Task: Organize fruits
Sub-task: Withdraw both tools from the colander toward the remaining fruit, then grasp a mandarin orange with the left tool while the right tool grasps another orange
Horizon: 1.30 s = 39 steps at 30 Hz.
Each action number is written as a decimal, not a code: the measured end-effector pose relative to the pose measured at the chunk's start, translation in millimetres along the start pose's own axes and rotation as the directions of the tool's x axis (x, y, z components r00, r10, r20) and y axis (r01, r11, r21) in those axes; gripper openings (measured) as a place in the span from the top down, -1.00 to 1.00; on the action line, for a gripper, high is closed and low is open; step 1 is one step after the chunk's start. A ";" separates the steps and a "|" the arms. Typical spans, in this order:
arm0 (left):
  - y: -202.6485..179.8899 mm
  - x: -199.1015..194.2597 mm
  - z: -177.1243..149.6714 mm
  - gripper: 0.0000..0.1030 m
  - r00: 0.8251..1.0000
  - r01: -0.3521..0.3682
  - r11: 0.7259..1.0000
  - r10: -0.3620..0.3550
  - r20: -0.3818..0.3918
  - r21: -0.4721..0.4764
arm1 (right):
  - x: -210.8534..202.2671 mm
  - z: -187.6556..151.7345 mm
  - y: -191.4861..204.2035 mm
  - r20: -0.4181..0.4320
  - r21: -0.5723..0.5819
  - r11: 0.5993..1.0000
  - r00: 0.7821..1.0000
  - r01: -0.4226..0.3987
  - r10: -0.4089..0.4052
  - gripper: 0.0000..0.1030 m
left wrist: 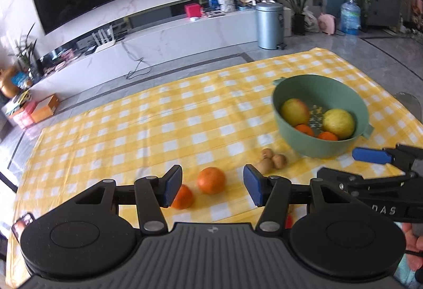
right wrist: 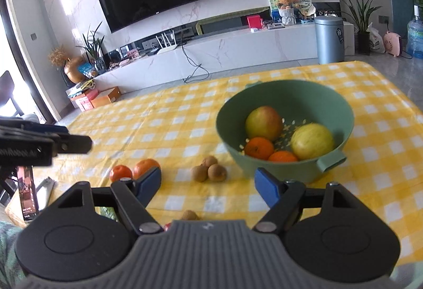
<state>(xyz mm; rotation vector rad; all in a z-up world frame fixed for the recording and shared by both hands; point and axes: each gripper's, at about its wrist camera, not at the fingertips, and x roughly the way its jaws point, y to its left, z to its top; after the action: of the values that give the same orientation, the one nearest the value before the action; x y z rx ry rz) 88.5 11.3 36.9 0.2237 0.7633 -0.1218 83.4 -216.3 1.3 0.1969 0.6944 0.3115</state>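
Just above the near edge of the tabletop (left wrist: 132, 114), which is covered by a yellow-and-white checked cloth, the left claw (left wrist: 212, 187) hangs spread wide and grips nothing. Between its blue pads, a little farther out, an orange (left wrist: 211, 180) sits on the cloth, and a second orange (left wrist: 183, 197) lies partly hidden behind the left pad. The right claw (right wrist: 208, 183) is also spread wide with nothing between its pads, and it faces a cluster of three small brown fruits (right wrist: 208, 170) resting on the cloth. In the right wrist view the two oranges lie close together to the left of that cluster, and a fourth small brown fruit (right wrist: 189, 215) peeks out just beyond the claw's body.

To the right of the brown cluster stands a green bowl (right wrist: 285, 93) with a small handle on its rim. Inside it are a red-yellow apple (right wrist: 263, 122), a pale yellow round fruit (right wrist: 312, 141) and two tangerines (right wrist: 259, 147), all crowded together toward the near side. A phone (right wrist: 26, 194) lies at the left near corner of the tabletop.
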 end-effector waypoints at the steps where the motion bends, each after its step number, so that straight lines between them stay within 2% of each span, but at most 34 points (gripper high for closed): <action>1: 5.0 0.9 -2.0 -0.22 1.000 0.001 1.000 -0.001 0.001 -0.017 | 3.0 -2.4 2.3 -0.005 -0.005 1.000 1.000 0.005 -0.006 -0.46; 6: 28.7 11.9 -13.1 -0.22 1.000 0.019 0.996 -0.020 -0.006 -0.092 | 15.7 -13.6 11.6 -0.026 -0.053 0.998 0.999 0.029 -0.030 -0.42; 11: 43.5 34.2 -21.1 -0.22 0.998 0.024 0.989 -0.032 -0.053 -0.149 | 31.6 -19.4 14.2 -0.069 -0.079 0.996 0.997 0.031 -0.036 -0.14; 17: 54.2 59.5 -34.0 -0.22 0.994 0.060 0.982 -0.075 -0.075 -0.180 | 48.8 -21.8 12.1 -0.113 -0.071 0.997 0.993 0.018 -0.026 0.06; 23: 58.1 83.3 -44.7 -0.21 0.991 0.034 0.984 -0.055 -0.121 -0.174 | 64.3 -18.8 14.6 -0.132 -0.040 0.999 0.991 -0.013 0.008 0.08; 28: 65.1 93.2 -47.4 -0.21 0.991 0.014 0.983 -0.037 -0.125 -0.182 | 76.2 -19.9 26.0 -0.137 -0.074 0.996 0.989 -0.057 0.047 0.08; 37: 75.6 114.0 -50.3 -0.16 0.985 0.023 0.970 -0.063 -0.159 -0.244 | 94.1 -13.8 38.2 -0.140 -0.108 0.989 0.986 -0.101 0.086 0.08; 39: 76.6 116.3 -51.2 -0.14 0.986 0.011 0.971 -0.050 -0.157 -0.239 | 98.6 -11.9 44.4 -0.138 -0.138 0.984 0.986 -0.109 0.090 0.08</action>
<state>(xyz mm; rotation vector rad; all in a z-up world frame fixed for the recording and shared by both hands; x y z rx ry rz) 152.1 94.8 -68.0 -0.0069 0.9361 -0.0402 137.5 -139.8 -54.0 0.0725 0.7899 0.4730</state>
